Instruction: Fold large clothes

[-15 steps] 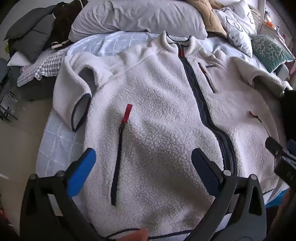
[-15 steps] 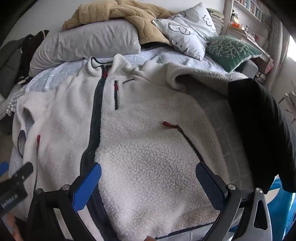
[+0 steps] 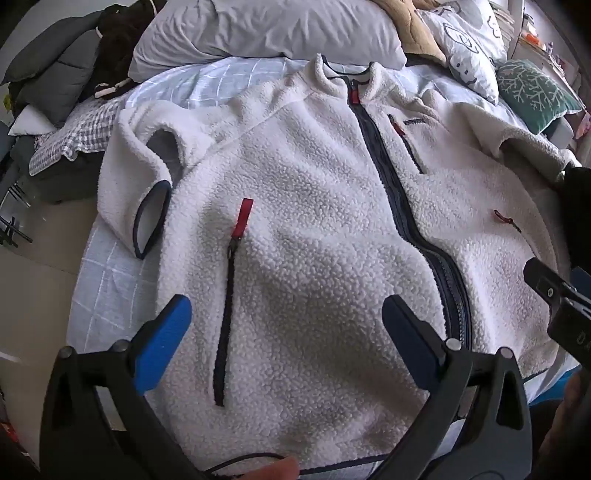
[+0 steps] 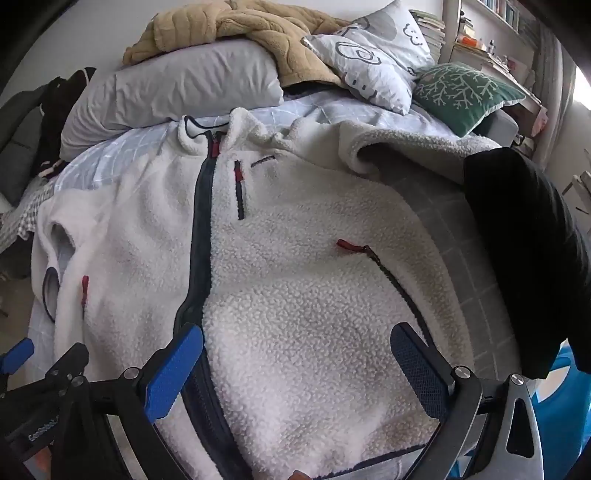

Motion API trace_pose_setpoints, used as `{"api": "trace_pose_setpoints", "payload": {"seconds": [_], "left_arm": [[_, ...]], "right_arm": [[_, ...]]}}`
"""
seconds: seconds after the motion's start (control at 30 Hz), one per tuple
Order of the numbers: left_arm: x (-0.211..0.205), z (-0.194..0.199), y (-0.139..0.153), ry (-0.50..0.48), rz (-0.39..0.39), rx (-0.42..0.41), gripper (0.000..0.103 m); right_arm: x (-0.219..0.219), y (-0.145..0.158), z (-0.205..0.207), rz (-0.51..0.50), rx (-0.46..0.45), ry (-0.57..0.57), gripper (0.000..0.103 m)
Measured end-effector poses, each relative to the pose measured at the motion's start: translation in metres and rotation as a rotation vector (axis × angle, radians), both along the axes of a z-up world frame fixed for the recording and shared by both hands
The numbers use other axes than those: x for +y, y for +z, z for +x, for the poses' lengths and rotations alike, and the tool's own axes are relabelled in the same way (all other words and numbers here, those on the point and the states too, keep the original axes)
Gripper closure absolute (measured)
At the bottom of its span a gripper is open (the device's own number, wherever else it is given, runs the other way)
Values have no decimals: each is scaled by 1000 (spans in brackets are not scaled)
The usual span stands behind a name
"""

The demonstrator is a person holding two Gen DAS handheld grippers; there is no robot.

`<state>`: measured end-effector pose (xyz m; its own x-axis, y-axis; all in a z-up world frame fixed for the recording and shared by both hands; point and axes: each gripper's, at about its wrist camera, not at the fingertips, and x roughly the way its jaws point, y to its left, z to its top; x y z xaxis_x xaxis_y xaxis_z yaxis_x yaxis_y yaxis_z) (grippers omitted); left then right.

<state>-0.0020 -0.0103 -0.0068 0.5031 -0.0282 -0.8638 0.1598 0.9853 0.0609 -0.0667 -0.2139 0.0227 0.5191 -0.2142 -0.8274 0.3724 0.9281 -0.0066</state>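
Note:
A white fleece jacket [image 3: 314,221] with a navy front zipper and red zipper pulls lies face up, spread on the bed; it also shows in the right wrist view [image 4: 295,295]. Its left sleeve [image 3: 136,184] is folded in near the bed's left edge. Its right sleeve [image 4: 406,147] lies bunched at the far right. My left gripper [image 3: 284,317] is open and empty, above the hem left of the zipper. My right gripper [image 4: 295,347] is open and empty, above the hem right of the zipper. The right gripper's body shows in the left wrist view [image 3: 561,302].
A grey pillow [image 4: 177,88], a tan blanket [image 4: 240,33], a patterned pillow [image 4: 369,55] and a green cushion [image 4: 465,88] lie at the bed's head. A black garment [image 4: 524,240] hangs at the right edge. Dark clothes [image 3: 66,74] pile at the left. The checked sheet [image 3: 110,288] shows beside the jacket.
Both grippers have moved slightly forward and lower toward the jacket's hem. The jacket has not moved.

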Motion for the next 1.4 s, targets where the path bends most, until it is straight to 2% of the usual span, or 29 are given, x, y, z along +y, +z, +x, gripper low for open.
{"api": "trace_pose_setpoints", "payload": {"seconds": [1.4], "left_arm": [[-1,-2,-8,-14,-2,13,1]], "right_arm": [[3,-5,0,0,13,14,0]]}}
